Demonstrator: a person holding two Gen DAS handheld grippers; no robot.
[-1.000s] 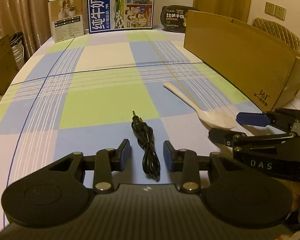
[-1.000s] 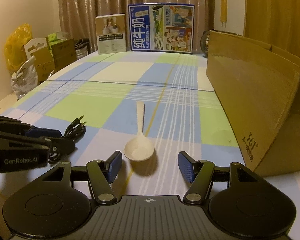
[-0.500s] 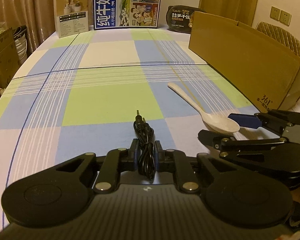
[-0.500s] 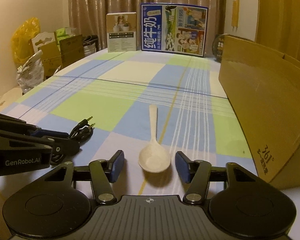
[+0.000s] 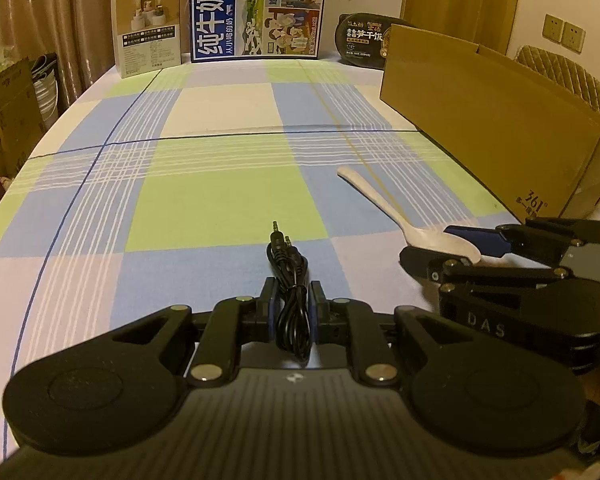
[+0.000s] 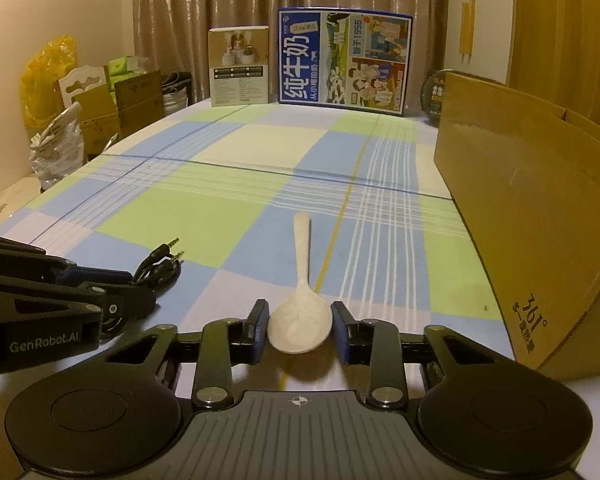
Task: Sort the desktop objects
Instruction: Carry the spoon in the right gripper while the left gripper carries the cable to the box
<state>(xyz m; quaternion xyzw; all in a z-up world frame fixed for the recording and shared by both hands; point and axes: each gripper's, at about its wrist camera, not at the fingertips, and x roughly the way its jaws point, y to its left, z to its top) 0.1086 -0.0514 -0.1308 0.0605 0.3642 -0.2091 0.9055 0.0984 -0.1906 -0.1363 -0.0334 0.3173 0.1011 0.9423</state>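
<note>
One coiled black cable (image 5: 290, 300) is being squeezed by the left hand-held gripper (image 5: 292, 312). One white spoon (image 6: 300, 320) is being clamped at its bowl by the right hand-held gripper (image 6: 300, 330). Both are lying on the desk (image 5: 220, 200).

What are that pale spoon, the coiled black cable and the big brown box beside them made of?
Spoon: probably plastic or melamine, cream with a matt, faintly speckled surface; ceramic can't be ruled out.
Cable: black rubbery or plastic sheath with a slight sheen, and metal jack plugs that glint at its tips.
Box: brown cardboard, dull and fibrous, with printed lettering and folded flaps.
</note>
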